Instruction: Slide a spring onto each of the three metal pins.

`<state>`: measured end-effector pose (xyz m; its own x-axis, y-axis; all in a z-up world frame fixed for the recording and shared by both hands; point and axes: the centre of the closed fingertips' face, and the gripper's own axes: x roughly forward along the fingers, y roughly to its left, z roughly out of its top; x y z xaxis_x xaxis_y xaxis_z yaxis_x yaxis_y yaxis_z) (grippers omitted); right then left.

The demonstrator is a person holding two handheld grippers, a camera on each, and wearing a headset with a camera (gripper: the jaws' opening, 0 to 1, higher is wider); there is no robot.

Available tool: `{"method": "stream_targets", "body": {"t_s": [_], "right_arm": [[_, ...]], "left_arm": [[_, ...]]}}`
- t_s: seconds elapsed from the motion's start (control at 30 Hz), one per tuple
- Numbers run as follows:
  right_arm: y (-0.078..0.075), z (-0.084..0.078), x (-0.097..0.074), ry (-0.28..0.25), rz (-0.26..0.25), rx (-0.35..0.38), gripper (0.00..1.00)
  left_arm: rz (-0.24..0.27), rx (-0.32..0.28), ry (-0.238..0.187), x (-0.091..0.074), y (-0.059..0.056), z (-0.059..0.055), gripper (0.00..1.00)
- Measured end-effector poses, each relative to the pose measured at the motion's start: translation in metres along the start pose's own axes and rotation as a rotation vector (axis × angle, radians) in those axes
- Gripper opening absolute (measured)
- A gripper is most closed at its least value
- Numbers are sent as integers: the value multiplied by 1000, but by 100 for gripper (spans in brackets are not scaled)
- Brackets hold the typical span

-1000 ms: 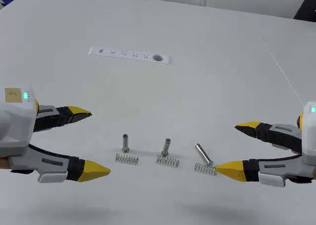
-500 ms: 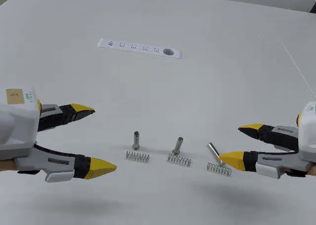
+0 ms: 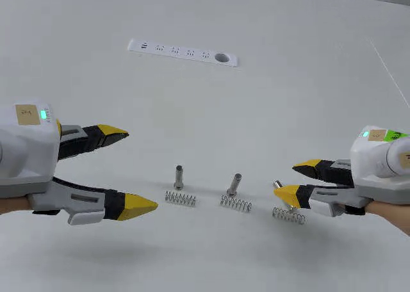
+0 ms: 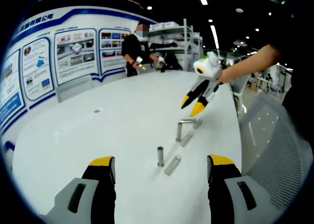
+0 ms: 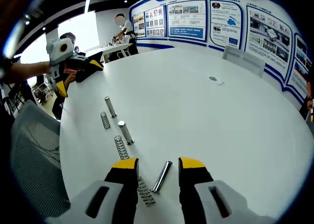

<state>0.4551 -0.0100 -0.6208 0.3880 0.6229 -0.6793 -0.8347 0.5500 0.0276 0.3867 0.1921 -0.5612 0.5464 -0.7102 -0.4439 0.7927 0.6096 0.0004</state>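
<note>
Three metal pins and three springs lie in a row on the white table (image 3: pixel 269 113). The left pin (image 3: pixel 179 176) and middle pin (image 3: pixel 234 184) stand upright, with a spring (image 3: pixel 180 198) and a spring (image 3: pixel 236 204) in front of them. The right pin (image 5: pixel 161 177) lies flat between the jaws of my right gripper (image 5: pixel 158 164), with gaps on both sides; the gripper is open. Its spring (image 5: pixel 143 190) rests beside the left jaw. My left gripper (image 3: pixel 142 171) hovers wide open left of the row, holding nothing. In the left gripper view the nearest pin (image 4: pixel 160 156) stands ahead of the gripper (image 4: pixel 162 161).
A white power strip (image 3: pixel 182 52) lies farther back on the table. A person (image 4: pixel 140 47) stands at the far end of the table, and grey mesh chairs (image 5: pixel 34 160) sit along its edge.
My right gripper has moved in over the lying pin and its jaws have narrowed around it. The left gripper has stayed wide open. The head camera has shifted.
</note>
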Motion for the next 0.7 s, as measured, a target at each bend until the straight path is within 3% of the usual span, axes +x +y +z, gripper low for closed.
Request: {"method": "stream_targets", "body": {"t_s": [0.23,0.37,0.7], "right_arm": [[-9,-14,15,66,-16,24,28],[-13,-19,22,81,-29,41,23],[-18,-30,30,148,-69,54,17]], "left_arm": [[-17,-20,12,2,-3,-7,78],[1,-25,20,2,-1,-11,79],[35,-29,-1,-1,5,-8,78]]}}
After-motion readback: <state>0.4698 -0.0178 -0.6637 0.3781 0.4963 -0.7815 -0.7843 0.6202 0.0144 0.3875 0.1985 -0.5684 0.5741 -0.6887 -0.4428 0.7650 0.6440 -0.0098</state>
